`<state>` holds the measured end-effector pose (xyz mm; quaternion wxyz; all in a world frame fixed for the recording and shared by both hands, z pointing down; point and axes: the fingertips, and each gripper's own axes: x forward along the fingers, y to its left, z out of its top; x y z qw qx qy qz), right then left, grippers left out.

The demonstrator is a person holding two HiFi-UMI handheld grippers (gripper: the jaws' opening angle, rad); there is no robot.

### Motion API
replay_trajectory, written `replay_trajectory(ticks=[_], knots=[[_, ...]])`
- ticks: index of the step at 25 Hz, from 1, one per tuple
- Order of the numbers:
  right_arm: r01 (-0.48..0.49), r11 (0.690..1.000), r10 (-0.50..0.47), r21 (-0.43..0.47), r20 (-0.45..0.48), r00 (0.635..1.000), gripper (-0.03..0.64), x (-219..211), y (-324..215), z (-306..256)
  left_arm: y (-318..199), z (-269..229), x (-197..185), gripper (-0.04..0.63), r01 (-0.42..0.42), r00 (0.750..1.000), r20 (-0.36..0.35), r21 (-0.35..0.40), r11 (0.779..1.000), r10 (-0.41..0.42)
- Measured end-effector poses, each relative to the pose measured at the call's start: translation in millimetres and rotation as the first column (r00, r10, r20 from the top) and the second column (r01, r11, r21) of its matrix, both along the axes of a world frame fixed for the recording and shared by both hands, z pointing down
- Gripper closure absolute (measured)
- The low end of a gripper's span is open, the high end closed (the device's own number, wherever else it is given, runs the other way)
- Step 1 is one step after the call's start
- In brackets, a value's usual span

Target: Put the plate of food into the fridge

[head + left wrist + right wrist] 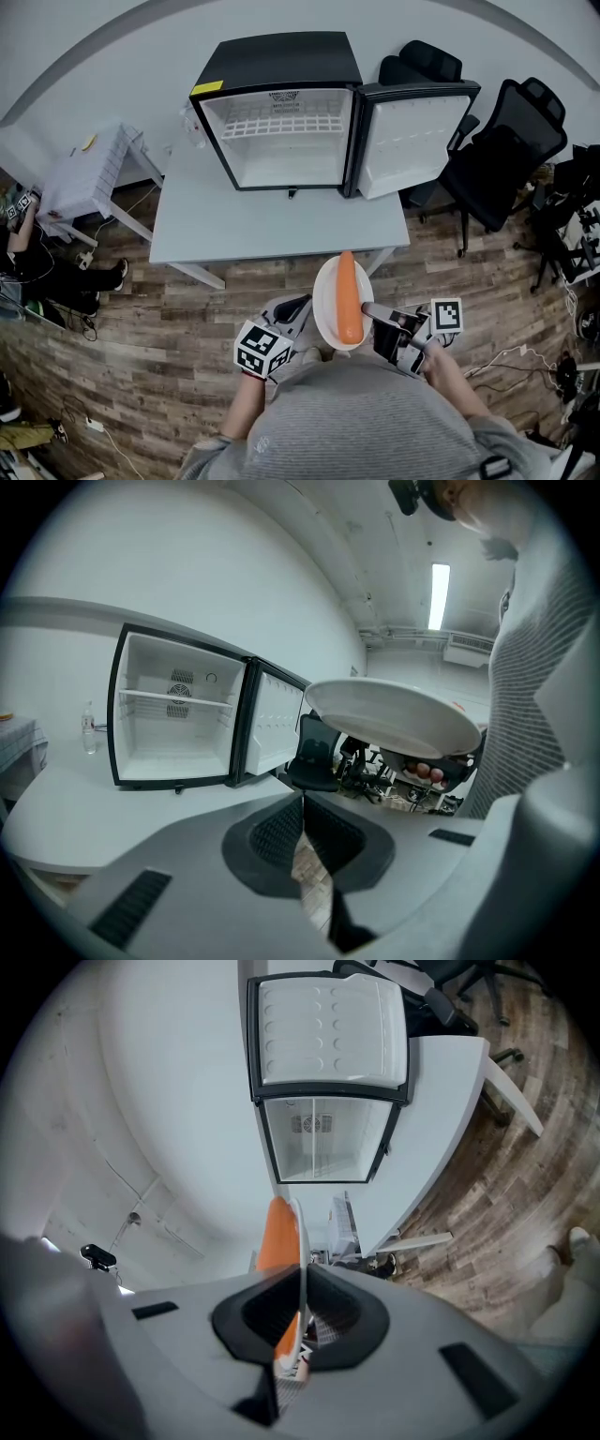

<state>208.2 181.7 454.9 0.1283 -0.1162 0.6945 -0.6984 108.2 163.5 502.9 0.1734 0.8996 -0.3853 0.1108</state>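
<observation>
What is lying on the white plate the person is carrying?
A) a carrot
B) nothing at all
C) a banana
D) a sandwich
A: a long orange carrot lies across the plate, and the right gripper pinches the plate by its rim.
</observation>
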Motion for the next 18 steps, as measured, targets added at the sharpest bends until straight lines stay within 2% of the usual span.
replay_trajectory(ticks=[18], knots=[[0.098, 0.995, -0.098, 0.007, -0.006, 0.995, 0.589, 16.3, -12.9, 8.1, 1.6, 10.0, 8.7, 0.583, 0.115, 0.993, 0.021, -0.005, 0.993, -0.115]])
